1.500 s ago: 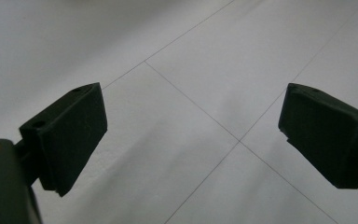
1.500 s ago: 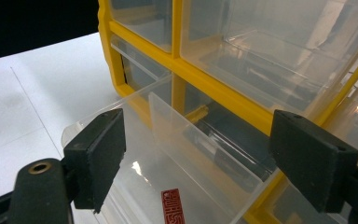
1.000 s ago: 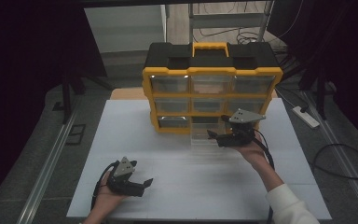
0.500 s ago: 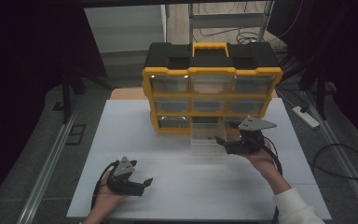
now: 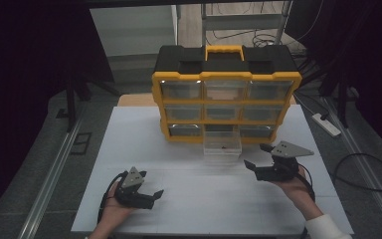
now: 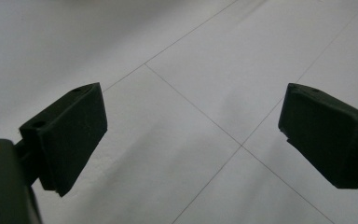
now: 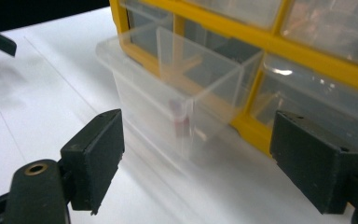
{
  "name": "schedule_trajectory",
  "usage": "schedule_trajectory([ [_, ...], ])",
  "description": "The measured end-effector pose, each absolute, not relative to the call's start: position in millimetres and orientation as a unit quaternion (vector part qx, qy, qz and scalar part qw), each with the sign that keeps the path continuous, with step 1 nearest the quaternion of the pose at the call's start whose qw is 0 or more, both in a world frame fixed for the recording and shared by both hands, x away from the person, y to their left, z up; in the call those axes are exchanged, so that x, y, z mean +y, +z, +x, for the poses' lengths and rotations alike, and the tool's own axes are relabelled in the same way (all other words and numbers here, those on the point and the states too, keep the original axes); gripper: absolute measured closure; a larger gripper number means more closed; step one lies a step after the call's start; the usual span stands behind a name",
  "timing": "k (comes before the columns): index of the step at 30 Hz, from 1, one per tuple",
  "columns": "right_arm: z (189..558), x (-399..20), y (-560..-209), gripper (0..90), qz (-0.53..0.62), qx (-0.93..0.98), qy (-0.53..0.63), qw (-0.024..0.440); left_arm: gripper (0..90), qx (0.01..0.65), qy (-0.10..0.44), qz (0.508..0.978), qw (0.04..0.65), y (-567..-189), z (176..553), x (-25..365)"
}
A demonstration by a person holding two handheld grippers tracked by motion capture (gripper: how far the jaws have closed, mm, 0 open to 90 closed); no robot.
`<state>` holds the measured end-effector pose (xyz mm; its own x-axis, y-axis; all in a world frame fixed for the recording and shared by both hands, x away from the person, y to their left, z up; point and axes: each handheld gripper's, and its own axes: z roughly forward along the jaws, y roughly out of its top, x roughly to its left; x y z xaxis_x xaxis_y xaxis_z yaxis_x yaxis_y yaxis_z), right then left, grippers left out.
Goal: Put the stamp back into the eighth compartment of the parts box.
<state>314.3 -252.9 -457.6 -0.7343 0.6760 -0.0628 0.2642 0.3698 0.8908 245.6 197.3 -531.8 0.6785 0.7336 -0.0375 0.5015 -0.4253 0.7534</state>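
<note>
Your right gripper (image 5: 256, 156) sat spread, empty, just right of the clear drawer (image 5: 222, 145) pulled out from the yellow organizer (image 5: 226, 77). Your left gripper (image 5: 152, 195) rested released near the white table's (image 5: 129, 129) front.

1 yellow-and-black organizer cabinet (image 5: 226, 74) on 1 white table (image 5: 189, 199). 9 clear drawers in a 3x3 grid; 8 pushed in, 1 pulled out: the bottom-middle drawer (image 5: 222, 146). 1 small red item (image 7: 182, 122) inside it. 2 handheld grippers: left gripper (image 5: 155, 195), right gripper (image 5: 256, 157), 2 black jaws each. 1 white power strip (image 5: 327, 124) on the floor.
</note>
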Motion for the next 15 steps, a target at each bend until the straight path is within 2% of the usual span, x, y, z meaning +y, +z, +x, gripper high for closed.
schedule_trajectory([
  [9,294,-282,-474,17.9,0.313,0.793,0.487,0.193,7.9,0.371,0.152,0.831,0.387,-532,246,197],
  [15,284,-307,-490,18.2,0.344,0.782,0.480,0.200,7.9,0.371,0.152,0.828,0.392,-531,245,196],
])
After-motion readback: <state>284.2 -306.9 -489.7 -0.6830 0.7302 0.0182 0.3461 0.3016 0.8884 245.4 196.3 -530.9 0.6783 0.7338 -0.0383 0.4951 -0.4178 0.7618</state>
